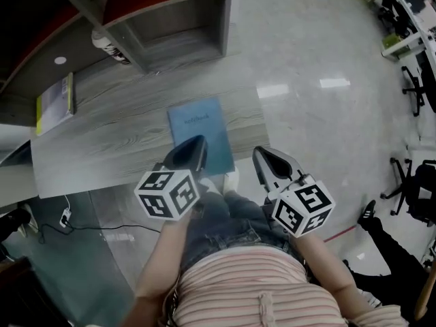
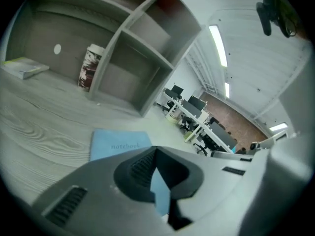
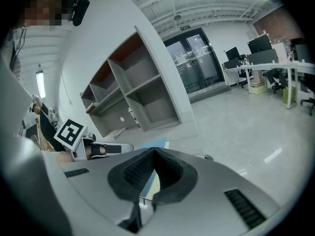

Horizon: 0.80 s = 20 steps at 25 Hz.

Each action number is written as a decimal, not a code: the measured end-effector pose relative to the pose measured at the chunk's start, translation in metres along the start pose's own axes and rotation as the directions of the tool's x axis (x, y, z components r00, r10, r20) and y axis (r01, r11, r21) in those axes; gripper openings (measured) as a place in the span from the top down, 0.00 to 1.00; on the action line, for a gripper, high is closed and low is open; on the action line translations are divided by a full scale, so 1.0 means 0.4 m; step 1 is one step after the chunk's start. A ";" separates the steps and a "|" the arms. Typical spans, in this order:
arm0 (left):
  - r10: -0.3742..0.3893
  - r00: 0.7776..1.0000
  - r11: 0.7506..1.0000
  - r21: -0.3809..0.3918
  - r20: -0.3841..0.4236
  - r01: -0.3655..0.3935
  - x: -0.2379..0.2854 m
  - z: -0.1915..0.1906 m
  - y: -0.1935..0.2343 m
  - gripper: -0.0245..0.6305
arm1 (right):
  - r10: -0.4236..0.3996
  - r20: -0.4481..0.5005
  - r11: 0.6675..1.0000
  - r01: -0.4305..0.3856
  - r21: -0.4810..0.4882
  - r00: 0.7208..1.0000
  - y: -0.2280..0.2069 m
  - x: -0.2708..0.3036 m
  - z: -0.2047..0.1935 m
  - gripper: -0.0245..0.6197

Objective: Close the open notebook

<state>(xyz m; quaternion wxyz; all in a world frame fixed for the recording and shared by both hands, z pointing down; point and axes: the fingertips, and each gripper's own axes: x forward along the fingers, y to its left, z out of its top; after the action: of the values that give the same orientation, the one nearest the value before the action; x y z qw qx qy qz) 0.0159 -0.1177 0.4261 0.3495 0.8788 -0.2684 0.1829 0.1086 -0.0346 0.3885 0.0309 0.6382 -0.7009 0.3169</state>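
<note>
While the notebook (image 1: 198, 123) lies closed, the left hand-held gripper (image 1: 197, 144) hangs clamped, empty.

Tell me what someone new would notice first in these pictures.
The blue notebook lies closed on the grey wood-grain desk, near its front edge. Nearer the person hang the left gripper and right gripper, both shut and empty, each bearing a black-and-white marker cube. A grey shelf unit stands at the desk's back.

The left claw (image 1: 199, 142) hides a near corner of the notebook (image 1: 197, 121) (label on the can (image 1: 109, 46) unreadable).
</note>
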 end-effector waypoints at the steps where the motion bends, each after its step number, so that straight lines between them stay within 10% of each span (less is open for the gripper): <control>1: 0.007 1.000 1.000 0.000 0.026 -0.007 -0.016 0.011 0.005 0.94 | 0.008 0.003 1.000 -0.008 -0.006 1.000 0.007 0.003 0.004 0.95; 20: 0.082 0.962 0.985 0.124 0.260 -0.117 -0.250 0.062 0.040 0.94 | 0.135 0.064 0.980 -0.124 -0.154 0.989 0.161 0.012 0.070 0.95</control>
<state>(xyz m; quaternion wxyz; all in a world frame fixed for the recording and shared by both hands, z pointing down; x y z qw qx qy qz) -0.0692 -0.1109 0.3666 0.2407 0.9025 -0.3416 0.1045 0.0589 -0.0535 0.3426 0.0319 0.5983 -0.7635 0.2408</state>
